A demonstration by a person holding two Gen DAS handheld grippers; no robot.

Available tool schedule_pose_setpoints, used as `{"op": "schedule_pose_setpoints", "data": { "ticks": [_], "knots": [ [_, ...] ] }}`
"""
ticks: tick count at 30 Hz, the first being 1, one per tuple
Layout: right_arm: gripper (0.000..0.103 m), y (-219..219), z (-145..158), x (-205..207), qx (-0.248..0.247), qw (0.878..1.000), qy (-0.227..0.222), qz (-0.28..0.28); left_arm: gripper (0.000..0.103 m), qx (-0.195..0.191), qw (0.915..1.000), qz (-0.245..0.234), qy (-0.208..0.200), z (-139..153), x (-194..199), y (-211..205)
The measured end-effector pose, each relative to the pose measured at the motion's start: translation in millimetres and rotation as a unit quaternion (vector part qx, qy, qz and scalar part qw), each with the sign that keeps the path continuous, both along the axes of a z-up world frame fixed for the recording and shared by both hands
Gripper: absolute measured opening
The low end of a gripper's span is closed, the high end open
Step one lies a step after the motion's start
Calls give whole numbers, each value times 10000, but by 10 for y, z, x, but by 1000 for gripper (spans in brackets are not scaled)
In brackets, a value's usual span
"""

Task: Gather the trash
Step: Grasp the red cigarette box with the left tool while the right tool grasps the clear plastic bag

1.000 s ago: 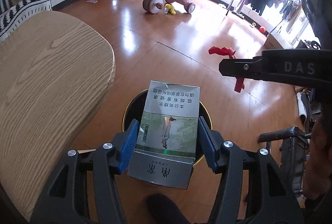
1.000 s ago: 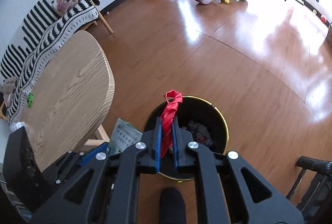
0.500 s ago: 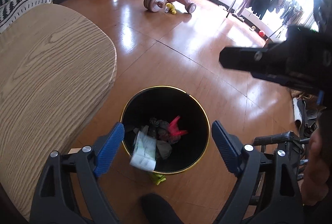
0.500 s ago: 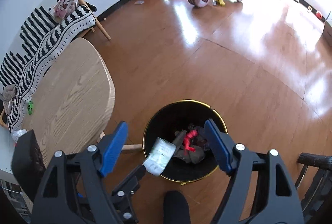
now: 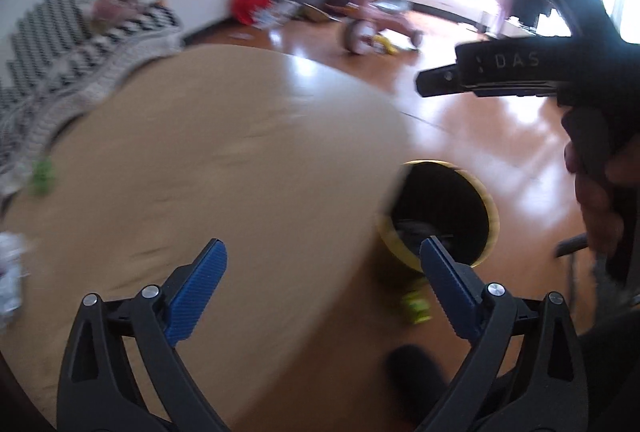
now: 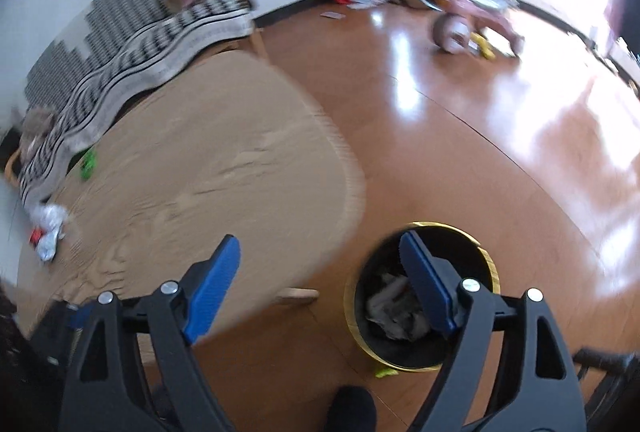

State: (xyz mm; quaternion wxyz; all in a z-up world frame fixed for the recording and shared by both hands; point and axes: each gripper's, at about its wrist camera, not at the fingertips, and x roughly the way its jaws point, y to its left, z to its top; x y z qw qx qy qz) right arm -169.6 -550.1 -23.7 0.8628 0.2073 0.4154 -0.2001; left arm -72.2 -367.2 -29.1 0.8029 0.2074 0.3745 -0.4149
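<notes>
The left gripper (image 5: 322,272) is seen spread wide with nothing between its blue pads, its jaws having just been opening, above the edge of the wooden table (image 5: 208,167). The right gripper (image 6: 320,272) is likewise spread and empty, its jaws also having just been opening. The black bin (image 6: 490,264) with a gold rim stands on the wooden floor (image 6: 460,159) just beside the table, and crumpled trash (image 6: 394,308) is seen inside it. More trash, apparently crumpled wrappers (image 6: 48,228), is left at the far end of the table, though blur obscures it.
</notes>
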Motion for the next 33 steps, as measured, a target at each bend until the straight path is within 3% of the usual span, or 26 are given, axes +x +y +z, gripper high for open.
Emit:
{"op": "schedule_pose_setpoints", "data": {
  "ticks": [5, 8, 9, 16, 23, 33],
  "knots": [
    [82, 959, 119, 663, -187, 9951, -222, 950, 96, -24, 9950, 920, -375, 161, 366, 1108],
    [83, 1511, 153, 951, -305, 9885, -384, 1433, 96, -246, 9854, 1615, -477, 171, 570, 1802],
    [83, 1670, 154, 1036, -320, 9862, -428, 1569, 96, -264, 9802, 1933, -331, 157, 682, 2057],
    [83, 2737, 65, 1624, -141, 9657, -633, 2513, 96, -361, 9556, 2920, -188, 188, 943, 3062],
    [83, 3308, -76, 1884, 110, 9529, -645, 2960, 96, -506, 9409, 3350, -21, 183, 1094, 3569],
    [83, 3604, -139, 2244, 263, 9409, -748, 3293, 96, -608, 9343, 3511, 76, 84, 1526, 3686]
  ]
}}
